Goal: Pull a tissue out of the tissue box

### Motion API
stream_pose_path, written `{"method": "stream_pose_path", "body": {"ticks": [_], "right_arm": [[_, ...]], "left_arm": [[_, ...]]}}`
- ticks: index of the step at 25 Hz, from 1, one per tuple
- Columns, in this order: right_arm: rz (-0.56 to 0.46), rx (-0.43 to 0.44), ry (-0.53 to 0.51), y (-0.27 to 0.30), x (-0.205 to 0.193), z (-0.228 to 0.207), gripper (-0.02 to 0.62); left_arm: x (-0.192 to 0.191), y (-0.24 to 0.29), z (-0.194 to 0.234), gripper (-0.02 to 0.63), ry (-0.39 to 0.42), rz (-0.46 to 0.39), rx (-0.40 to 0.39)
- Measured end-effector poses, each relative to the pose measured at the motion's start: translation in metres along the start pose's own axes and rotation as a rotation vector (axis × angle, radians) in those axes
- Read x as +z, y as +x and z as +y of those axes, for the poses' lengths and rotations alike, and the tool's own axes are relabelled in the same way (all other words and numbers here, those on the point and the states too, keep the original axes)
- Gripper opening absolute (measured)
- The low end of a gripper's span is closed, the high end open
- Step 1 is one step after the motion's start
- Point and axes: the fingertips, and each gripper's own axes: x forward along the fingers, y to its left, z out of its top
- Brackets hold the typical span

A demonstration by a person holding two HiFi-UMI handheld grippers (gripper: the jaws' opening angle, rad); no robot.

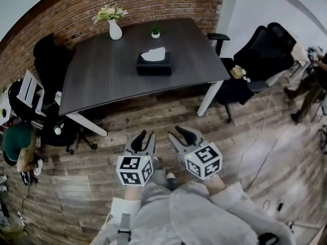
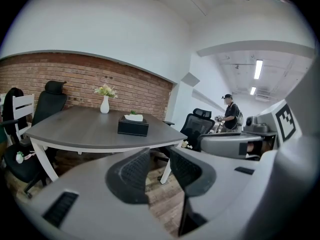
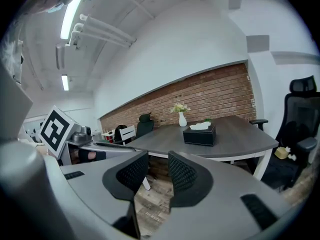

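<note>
A black tissue box with a white tissue sticking out of its top sits near the middle of the dark grey table. The box also shows in the left gripper view and in the right gripper view. Both grippers hang over the wooden floor, well short of the table. My left gripper is open with nothing between its jaws. My right gripper is open and empty too.
A white vase with flowers and a small potted plant stand at the table's far side. Black office chairs flank the table, and a white chair stands at the left. A person crouches at the far left. Another person stands beyond.
</note>
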Motion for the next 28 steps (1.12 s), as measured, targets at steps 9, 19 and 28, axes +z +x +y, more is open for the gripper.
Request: {"method": "stream_pose_path", "body": {"ticks": [9,19,28], "right_arm": [[-0.010,-0.043,0.013,0.032,0.012,-0.036,0.107],[-0.003,-0.127,0.031,0.111,0.039,-0.100,0.107],[-0.049,-0.186,0.026,0.210,0.100,-0.150,0.107]], "left_arm": [[0.018,0.051,0.015,0.106,0.019,0.022,-0.050],[0.054,0.134,0.067,0.106,0.026,0.052,-0.118],[0.134,0.210,0.146,0.106,0.077,0.020,-0.151]]}}
